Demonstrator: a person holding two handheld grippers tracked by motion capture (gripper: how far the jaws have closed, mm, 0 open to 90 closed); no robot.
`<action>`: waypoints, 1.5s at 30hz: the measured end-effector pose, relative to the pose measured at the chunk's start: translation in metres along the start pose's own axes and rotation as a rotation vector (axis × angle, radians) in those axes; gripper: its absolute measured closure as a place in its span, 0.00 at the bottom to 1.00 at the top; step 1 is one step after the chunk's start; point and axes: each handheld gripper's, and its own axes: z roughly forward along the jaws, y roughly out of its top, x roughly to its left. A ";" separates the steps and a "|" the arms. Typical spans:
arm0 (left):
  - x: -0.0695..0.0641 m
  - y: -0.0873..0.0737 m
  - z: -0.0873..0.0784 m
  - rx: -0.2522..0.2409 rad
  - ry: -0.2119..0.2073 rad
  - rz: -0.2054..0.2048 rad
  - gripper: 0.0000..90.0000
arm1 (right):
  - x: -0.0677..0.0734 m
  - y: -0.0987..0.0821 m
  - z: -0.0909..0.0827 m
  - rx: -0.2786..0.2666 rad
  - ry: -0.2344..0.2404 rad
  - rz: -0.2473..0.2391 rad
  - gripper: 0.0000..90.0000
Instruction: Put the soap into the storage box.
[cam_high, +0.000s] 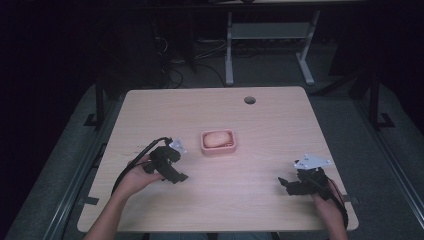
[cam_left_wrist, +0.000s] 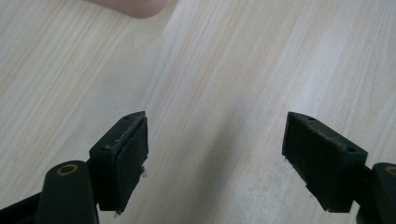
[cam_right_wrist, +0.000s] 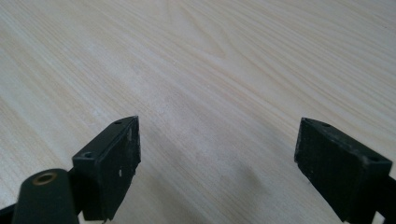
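In the high view, a pale wooden counter (cam_high: 260, 165) carries a small pink rectangular plastic dish (cam_high: 218, 142) near its middle, with a rounded beige soap-like lump (cam_high: 217, 138) lying inside it. The left tongs (cam_high: 176, 176) sit near and just left of the dish, the right tongs (cam_high: 284, 184) well apart at the near right; neither touches the dish, so the handling looks not yet begun and any grasp remains to be done. In the left gripper view, the left tongs (cam_left_wrist: 215, 161) stand wide apart over bare wood, holding nothing, with a pink edge of the dish (cam_left_wrist: 133, 6) at the far top. In the right gripper view, the right tongs (cam_right_wrist: 217, 170) are likewise spread wide and empty above bare counter.
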 end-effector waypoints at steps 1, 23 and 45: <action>-0.001 -0.001 0.000 -0.003 0.002 -0.006 0.25 | 0.000 0.000 0.000 0.000 0.000 0.000 0.15; -0.007 -0.033 -0.001 -0.031 0.017 -0.042 0.24 | 0.000 0.000 0.000 0.005 -0.001 -0.009 0.15; -0.010 -0.069 -0.012 -0.053 0.044 -0.096 0.24 | 0.002 -0.001 -0.001 0.012 0.002 -0.015 0.15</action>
